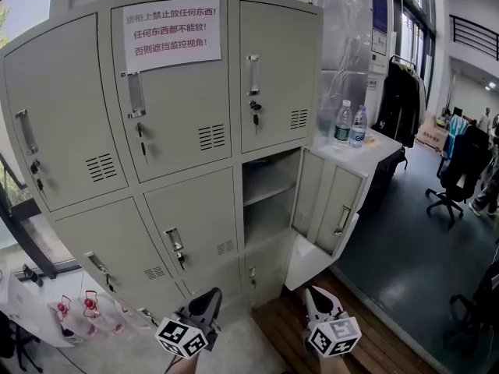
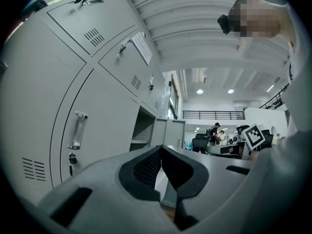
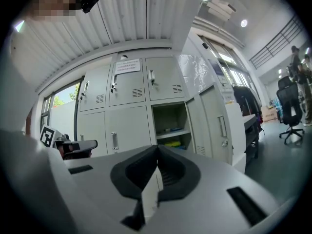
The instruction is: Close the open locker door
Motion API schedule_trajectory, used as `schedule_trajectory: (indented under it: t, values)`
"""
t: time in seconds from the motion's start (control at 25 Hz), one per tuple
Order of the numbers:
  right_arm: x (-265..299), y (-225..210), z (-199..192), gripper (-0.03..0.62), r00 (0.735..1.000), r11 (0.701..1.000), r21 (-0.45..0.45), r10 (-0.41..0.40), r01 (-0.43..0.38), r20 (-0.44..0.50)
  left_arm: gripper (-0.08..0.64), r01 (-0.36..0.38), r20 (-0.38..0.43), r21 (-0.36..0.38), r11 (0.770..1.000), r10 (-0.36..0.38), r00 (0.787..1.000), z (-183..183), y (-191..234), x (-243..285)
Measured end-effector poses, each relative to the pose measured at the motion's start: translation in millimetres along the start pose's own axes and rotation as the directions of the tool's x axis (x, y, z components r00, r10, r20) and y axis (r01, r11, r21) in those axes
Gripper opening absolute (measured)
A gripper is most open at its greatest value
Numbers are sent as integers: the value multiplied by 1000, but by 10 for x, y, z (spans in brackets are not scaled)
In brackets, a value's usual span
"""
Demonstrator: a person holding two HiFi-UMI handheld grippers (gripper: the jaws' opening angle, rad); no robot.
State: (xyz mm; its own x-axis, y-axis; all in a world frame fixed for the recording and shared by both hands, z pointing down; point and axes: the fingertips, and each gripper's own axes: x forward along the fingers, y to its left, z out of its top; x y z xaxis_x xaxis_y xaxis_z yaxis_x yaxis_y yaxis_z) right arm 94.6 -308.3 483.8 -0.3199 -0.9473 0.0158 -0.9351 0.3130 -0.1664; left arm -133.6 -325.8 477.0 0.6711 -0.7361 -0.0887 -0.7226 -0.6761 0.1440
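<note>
Left gripper (image 1: 211, 294), right gripper (image 1: 311, 292): grey; black-padded jaws; b/w marker cubes (image 1: 182, 337).

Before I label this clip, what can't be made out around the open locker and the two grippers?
Things inside the open locker: right gripper view, too small to name; head view, in shadow.
Hands holding the left gripper and right gripper: head view, cut off by the bottom edge.
Labels on the bottles: head view, too small.

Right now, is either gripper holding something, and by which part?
Nothing is held. The left gripper and the right gripper both have jaws together with nothing between, apart from the open locker door.
</note>
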Motion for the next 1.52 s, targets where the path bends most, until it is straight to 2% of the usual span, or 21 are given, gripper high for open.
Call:
schedule_trajectory:
  t: [0.36, 0.72, 0.76, 0.8, 0.84, 1.16, 1.36, 1.52]
  values:
    - [255, -496, 109, 12, 998, 998, -25, 53, -54, -31, 8, -54, 20, -11, 998, 54, 998, 7, -116, 487]
    - [401, -1144, 329, 20, 1000, 998, -57, -10, 10, 6, 8, -83, 10, 3, 997, 83, 996, -53, -190, 718]
    - [434, -1232, 382, 54, 1000, 998, -68, -13, 14, 12, 8, -86, 10, 4, 996, 86, 996, -53, -191, 728]
    - [474, -1334, 434, 129, 1000, 997, -78, -16, 17, 16, 8, -89, 10, 6, 996, 89, 996, -54, -194, 736]
    - [516, -1452, 489, 172, 1000, 996, -87, -21, 23, 21, 8, -91, 9, 7, 996, 91, 996, -55, -198, 742]
    - [906, -2422, 898, 175, 994, 981, -164, -102, 106, 33, 8, -110, -4, 5, 994, 111, 994, -79, -228, 772]
    - [1152, -2707, 898, 175, 995, 980, -175, -99, 97, -4, 8, -113, -11, 16, 993, 113, 994, -91, -226, 785]
    - [1330, -2739, 898, 173, 994, 975, -205, -100, 91, -35, 8, -113, -15, 20, 993, 113, 993, -94, -228, 800]
